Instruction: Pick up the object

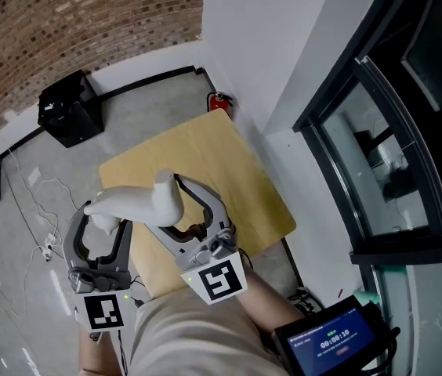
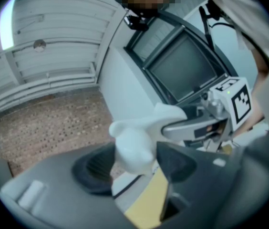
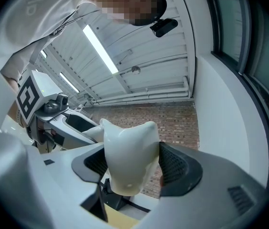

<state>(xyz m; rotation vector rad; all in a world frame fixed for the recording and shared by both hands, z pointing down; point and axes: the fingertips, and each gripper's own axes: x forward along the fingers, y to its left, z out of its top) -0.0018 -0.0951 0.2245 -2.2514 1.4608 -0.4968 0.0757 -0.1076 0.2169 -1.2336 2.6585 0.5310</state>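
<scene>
In the head view, a glossy white curved object (image 1: 136, 201) is held above a pale wooden tabletop (image 1: 233, 171), with one end gripped by the left tongs (image 1: 102, 224) and the other by the right tongs (image 1: 175, 207). A black box (image 1: 68, 110) and a red fire extinguisher (image 1: 219, 100) are seen on the grey floor (image 1: 139, 104), below a brick wall (image 1: 72, 14). In the left gripper view, the jaws are closed on the object's rounded end. In the right gripper view, its broader end is clamped between the ribbed pads.

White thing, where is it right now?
In the head view, the white object sits low and left of centre, gripped by the left gripper and the right gripper, over the near edge of the wooden table.

Bare lab-like workroom, brick wall (image 1: 88, 22), concrete floor (image 1: 154, 100), fire extinguisher (image 1: 219, 101), glazed partition (image 1: 393, 131)
</scene>
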